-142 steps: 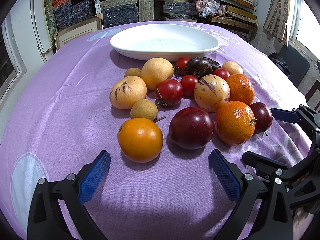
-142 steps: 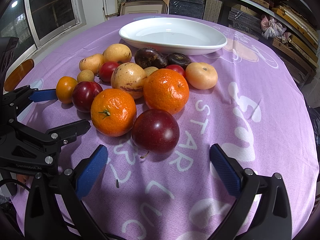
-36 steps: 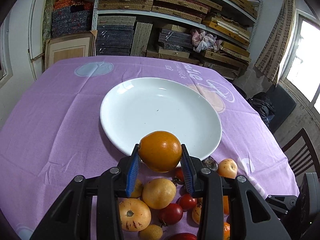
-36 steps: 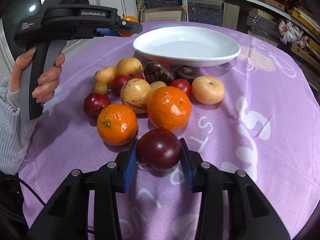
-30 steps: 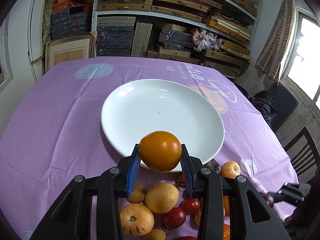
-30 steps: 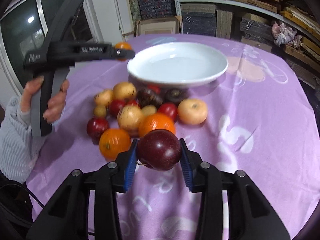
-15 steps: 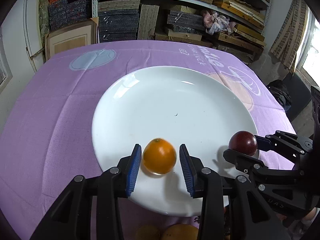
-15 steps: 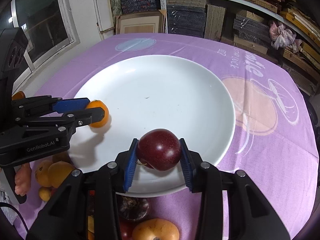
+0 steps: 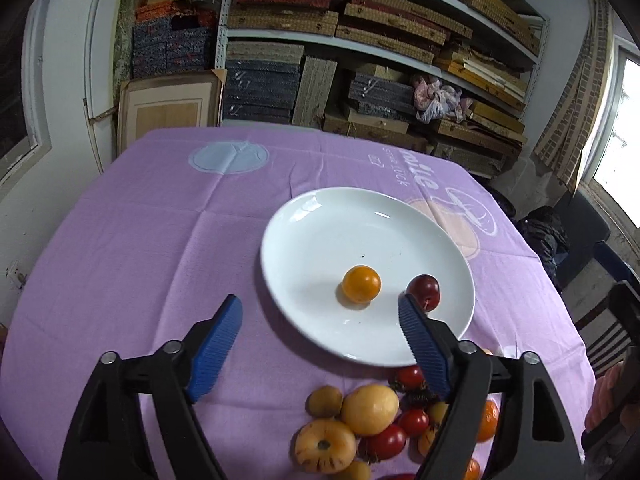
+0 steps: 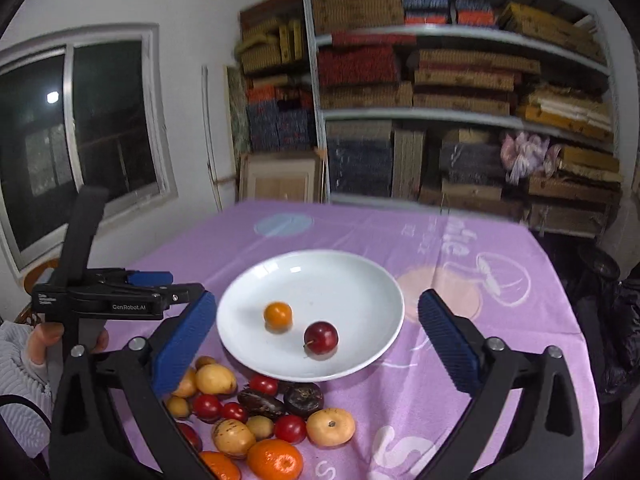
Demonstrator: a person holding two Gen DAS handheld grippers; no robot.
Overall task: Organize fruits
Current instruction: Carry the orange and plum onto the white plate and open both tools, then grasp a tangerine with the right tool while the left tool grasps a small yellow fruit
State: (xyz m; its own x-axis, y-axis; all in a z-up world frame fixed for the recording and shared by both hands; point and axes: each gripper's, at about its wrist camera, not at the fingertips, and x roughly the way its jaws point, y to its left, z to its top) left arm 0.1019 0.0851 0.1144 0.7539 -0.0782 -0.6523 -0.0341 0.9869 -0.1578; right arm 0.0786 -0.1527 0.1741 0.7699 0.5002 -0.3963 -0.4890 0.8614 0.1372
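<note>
A white plate (image 9: 312, 248) (image 10: 360, 280) sits on the purple tablecloth. An orange fruit (image 9: 361, 284) (image 10: 277, 315) and a dark red plum (image 9: 423, 293) (image 10: 321, 338) lie on it, side by side. A pile of fruits (image 9: 360, 428) (image 10: 256, 420) lies on the cloth in front of the plate. My left gripper (image 9: 324, 344) is open and empty, raised above the plate's near rim; it also shows in the right wrist view (image 10: 160, 288). My right gripper (image 10: 316, 344) is open and empty, raised above and in front of the plate.
Shelves (image 9: 360, 60) stacked with boxes and boards stand behind the table. A window (image 10: 80, 140) is on the left wall. A dark chair (image 9: 612, 320) stands at the table's right edge.
Both grippers have opened and released their fruits onto the plate. Both have pulled back and up, away from the plate.
</note>
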